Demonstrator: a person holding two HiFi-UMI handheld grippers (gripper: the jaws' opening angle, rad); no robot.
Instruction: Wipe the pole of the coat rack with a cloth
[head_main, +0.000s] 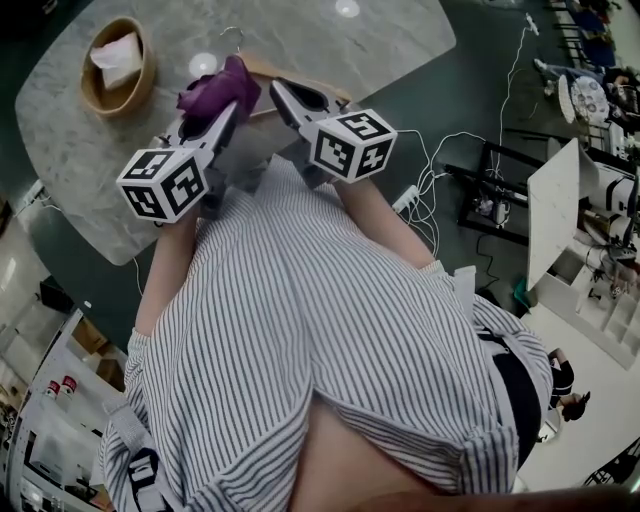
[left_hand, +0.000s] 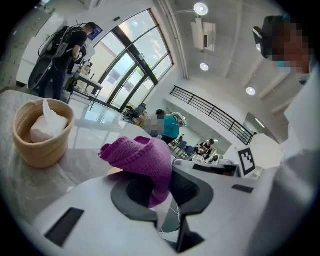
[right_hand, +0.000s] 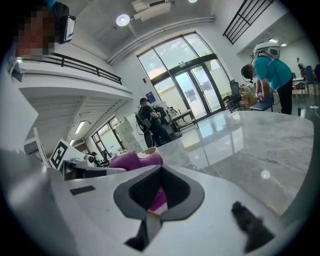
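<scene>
A person in a striped shirt (head_main: 300, 330) stands at the edge of a grey marble table (head_main: 330, 50), seen from above, with a two-jaw gripper in each hand. Far left on the table sits a round woven basket (head_main: 88, 85) with crumpled white paper (head_main: 118, 58) inside. Just right of it, over the table's near edge, the left gripper (head_main: 226, 108) points away from the person; its marker cube (head_main: 162, 182) sits close to the body. Its jaws are clamped on a purple cloth (head_main: 218, 88), which bunches up over the tips and hangs down between the dark pads (that gripper's own view shows this plainly). Behind the cloth lies a wooden hanger (head_main: 262, 68) with a thin metal hook (head_main: 236, 38). Just beside the cloth, to its right, the right gripper (head_main: 285, 95) lies almost parallel to the left one, with its marker cube (head_main: 352, 143) behind it. Its jaws are drawn together at the tips, and a sliver of purple shows through the hollow between the pads; whether it pinches any cloth cannot be told. Further right, white cables (head_main: 450, 150) trail across the dark floor.
</scene>
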